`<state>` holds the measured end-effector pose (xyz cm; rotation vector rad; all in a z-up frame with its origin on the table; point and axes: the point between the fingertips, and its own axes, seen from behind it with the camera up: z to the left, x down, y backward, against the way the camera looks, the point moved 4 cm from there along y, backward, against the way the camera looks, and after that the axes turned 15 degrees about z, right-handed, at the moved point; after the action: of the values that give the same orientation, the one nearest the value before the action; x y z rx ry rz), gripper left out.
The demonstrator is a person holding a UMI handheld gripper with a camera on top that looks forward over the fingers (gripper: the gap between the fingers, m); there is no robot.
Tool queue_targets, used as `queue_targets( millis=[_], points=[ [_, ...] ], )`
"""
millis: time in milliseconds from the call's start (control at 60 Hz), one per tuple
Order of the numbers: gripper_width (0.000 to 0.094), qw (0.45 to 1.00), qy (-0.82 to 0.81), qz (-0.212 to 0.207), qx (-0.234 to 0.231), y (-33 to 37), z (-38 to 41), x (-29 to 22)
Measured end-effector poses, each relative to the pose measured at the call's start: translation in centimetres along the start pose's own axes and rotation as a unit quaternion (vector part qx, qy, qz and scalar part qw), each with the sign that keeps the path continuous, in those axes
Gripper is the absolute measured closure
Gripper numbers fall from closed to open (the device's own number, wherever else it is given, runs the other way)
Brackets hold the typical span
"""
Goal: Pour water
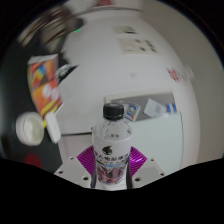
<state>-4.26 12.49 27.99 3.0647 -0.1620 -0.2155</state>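
Transport step: the tool (112,168), its pink pads (88,160) clamped on a capped water bottle (113,145) held upright between the fingers above the white desk (150,75); next, tipping over a receiving vessel, none identifiable here.

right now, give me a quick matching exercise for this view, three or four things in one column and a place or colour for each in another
Things:
1. bottle
2. bottle cap
3. finger pads
4. round white object

Descriptions:
a. purple, at either side of the bottle's label
b. dark, at the very top of the bottle
c. clear plastic with a dark label, upright between the fingers
d. off to the left of the bottle, on the table

Pairs: 1-c, 2-b, 3-a, 4-d

Whether the gripper actually presses on the bottle cannot be told.
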Motion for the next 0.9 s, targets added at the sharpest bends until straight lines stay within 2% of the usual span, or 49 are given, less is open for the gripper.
queue_targets(
  millis=[117,217,233,333,350,383,467,500,767,800,900],
  points=[
    [0.0548,0.97,-0.236,0.011,-0.053,1.7,-2.5,0.5],
    [0.0546,0.906,-0.403,0.018,-0.13,1.4,-2.8,2.4],
    [0.0546,0.897,-0.421,0.026,-0.131,2.1,-1.2,1.6],
    [0.0548,0.831,-0.519,0.05,-0.193,1.0,1.9,4.6],
    [0.0547,0.824,-0.529,0.059,-0.194,1.6,3.9,3.4],
    [0.0549,0.807,-0.547,0.069,-0.213,0.5,4.8,5.6],
    [0.0548,0.775,-0.575,0.09,-0.247,-0.2,8.3,7.0],
    [0.0549,0.771,-0.579,0.1,-0.245,0.4,10.5,5.5],
    [0.0546,0.754,-0.579,0.143,-0.276,-1.6,18.7,8.8],
    [0.0546,0.758,-0.582,0.129,-0.266,-1.6,18.6,8.7],
    [0.0529,0.768,-0.574,0.12,-0.257,-1.4,18.9,8.7]
  ],
)
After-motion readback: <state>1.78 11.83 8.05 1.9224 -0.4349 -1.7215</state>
